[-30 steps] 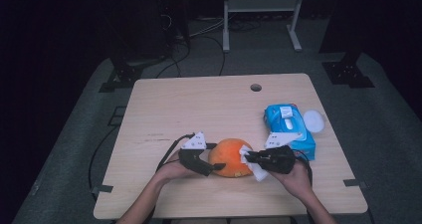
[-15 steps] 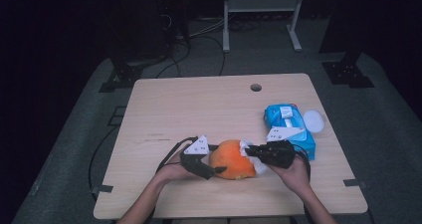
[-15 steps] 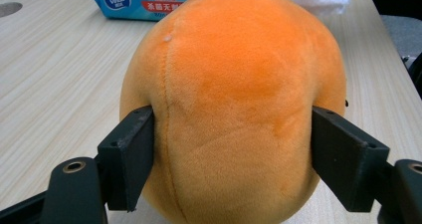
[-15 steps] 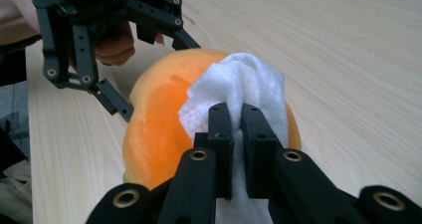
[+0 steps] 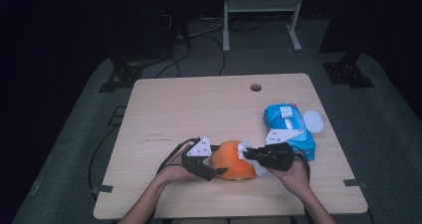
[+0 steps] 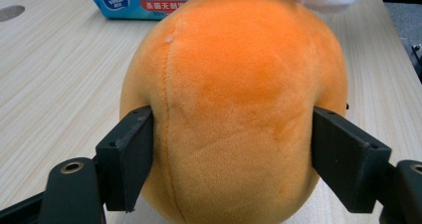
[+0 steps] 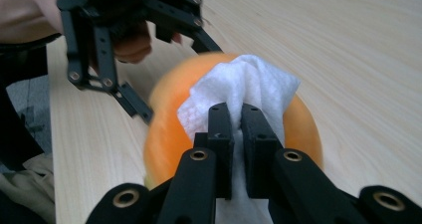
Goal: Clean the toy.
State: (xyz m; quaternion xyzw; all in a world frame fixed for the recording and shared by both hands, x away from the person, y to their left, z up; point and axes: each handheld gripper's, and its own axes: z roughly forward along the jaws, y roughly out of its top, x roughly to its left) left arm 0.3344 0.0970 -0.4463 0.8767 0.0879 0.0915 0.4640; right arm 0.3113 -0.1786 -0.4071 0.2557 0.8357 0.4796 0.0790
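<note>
The left gripper has its jaws spread wide and pressed against both flanks of the orange plush ball — in the left gripper view the two black pads dent the soft toy at its widest part. The right gripper has its jaws almost closed, pinching a crumpled white wipe whose bunched end lies against the top of the ball.

The ball is round, fuzzy and short-piled, with a stitched seam running down one side. It sits on the pale wood-grain counter near the person's edge, between the two hands. The wipe looks thin, soft and wrinkled. Just beyond the right gripper lies a blue, glossy pack of wipes, flat and rectangular, with a white round lid beside it.

Compared with a second ago, the ball sits tilted more toward the right gripper, and the wipe has shifted from the ball's near right side up onto its top — the left gripper keeps its hold.
</note>
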